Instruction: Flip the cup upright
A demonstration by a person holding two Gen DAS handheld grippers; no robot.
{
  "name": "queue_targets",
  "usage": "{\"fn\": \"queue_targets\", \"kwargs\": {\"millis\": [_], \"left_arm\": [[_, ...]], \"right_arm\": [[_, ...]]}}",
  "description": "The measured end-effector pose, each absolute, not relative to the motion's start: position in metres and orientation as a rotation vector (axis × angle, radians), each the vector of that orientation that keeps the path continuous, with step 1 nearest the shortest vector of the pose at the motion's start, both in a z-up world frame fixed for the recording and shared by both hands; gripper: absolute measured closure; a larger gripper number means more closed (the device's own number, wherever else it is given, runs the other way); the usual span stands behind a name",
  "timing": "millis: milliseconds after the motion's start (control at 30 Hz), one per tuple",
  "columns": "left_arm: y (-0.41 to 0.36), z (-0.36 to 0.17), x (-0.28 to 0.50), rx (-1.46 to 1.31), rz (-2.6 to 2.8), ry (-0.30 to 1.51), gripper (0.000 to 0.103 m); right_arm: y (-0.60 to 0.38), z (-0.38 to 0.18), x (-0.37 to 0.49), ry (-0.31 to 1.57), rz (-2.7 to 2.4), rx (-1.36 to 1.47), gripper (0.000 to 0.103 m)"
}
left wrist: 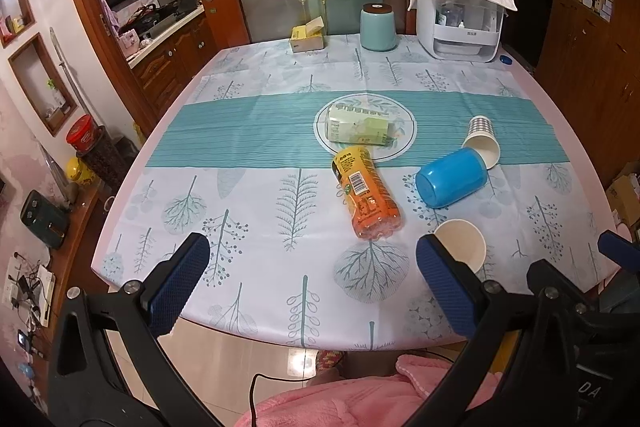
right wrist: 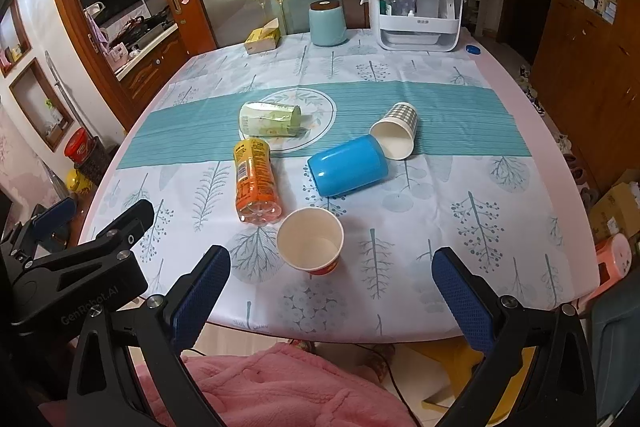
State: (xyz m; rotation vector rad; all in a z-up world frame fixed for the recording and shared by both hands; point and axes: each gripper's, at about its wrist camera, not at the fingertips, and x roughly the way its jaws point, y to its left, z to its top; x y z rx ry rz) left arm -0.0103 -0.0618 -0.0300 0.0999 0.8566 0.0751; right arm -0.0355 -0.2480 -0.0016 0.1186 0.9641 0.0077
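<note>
A blue plastic cup (left wrist: 451,179) (right wrist: 347,166) lies on its side mid-table, its base toward me. A checked paper cup (left wrist: 482,141) (right wrist: 396,135) lies on its side just behind it, mouth toward me. A white paper cup (left wrist: 462,245) (right wrist: 311,241) stands upright near the front edge. My left gripper (left wrist: 312,287) is open and empty, held over the front edge, left of the upright cup. My right gripper (right wrist: 332,299) is open and empty, held in front of the upright cup.
An orange bottle (left wrist: 366,197) (right wrist: 255,181) and a pale green packet (left wrist: 360,125) (right wrist: 270,119) lie on the patterned tablecloth (left wrist: 260,199). At the back stand a teal canister (left wrist: 378,27), a yellow box (left wrist: 307,37) and a white appliance (left wrist: 460,23).
</note>
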Motion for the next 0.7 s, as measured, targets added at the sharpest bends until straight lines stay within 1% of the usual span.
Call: {"fn": "queue_targets", "kwargs": {"millis": [700], "left_arm": [[-0.044,-0.033,0.028,0.098,-0.039,0.875,0.000]], "right_arm": [[-0.241,-0.014,-0.016,1.015,-0.103,0.177,0.000]]}}
